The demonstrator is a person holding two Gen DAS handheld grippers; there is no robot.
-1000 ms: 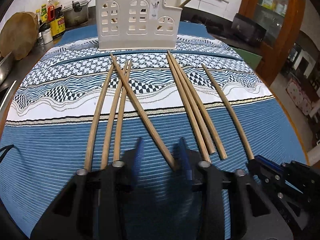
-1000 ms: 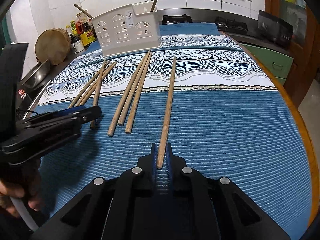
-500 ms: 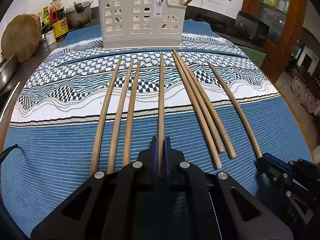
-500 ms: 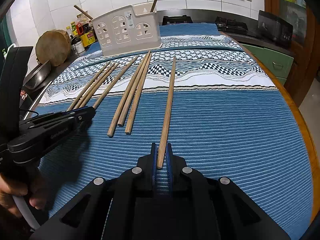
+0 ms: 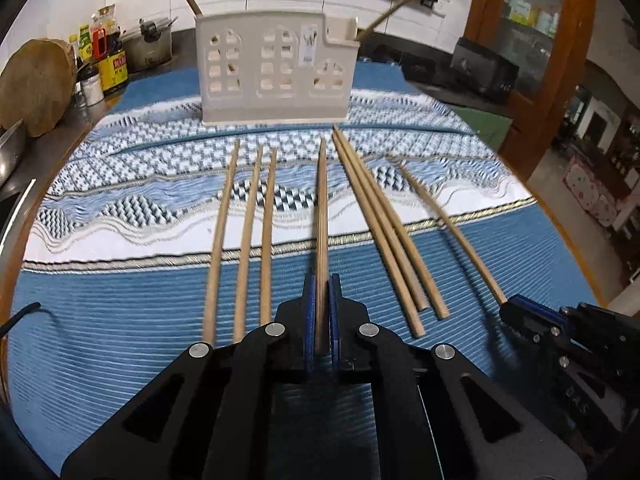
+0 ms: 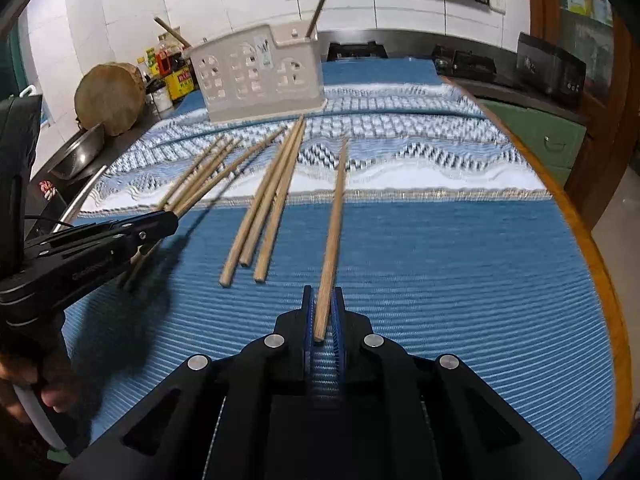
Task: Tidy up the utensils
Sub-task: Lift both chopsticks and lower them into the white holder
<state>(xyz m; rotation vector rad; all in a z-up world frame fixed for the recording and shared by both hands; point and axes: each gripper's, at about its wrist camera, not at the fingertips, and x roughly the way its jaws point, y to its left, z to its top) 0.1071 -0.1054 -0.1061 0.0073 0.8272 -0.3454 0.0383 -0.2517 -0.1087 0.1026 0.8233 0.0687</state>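
Several wooden chopsticks lie on a blue patterned cloth [image 5: 120,320]. My left gripper [image 5: 321,280] is shut on one chopstick [image 5: 321,216] and holds it lifted, pointing at the cream utensil holder [image 5: 276,76]. My right gripper [image 6: 322,292] is shut on another chopstick [image 6: 334,224], raised off the cloth. The holder [image 6: 260,74] stands at the far side with two chopsticks sticking out of it. The right gripper shows in the left wrist view [image 5: 516,308], the left gripper in the right wrist view [image 6: 160,220].
Three chopsticks [image 5: 248,232] lie left of my left gripper, three more [image 5: 384,224] to its right. A round wooden block [image 5: 36,84], bottles [image 5: 108,56] and a pot [image 5: 146,46] sit at the back left. The wooden table edge [image 6: 592,248] runs along the right.
My left gripper closed on the crossed chopstick, straightened it and lifted it. My right gripper, holding its chopstick throughout, has raised it. Both views have risen above the cloth.
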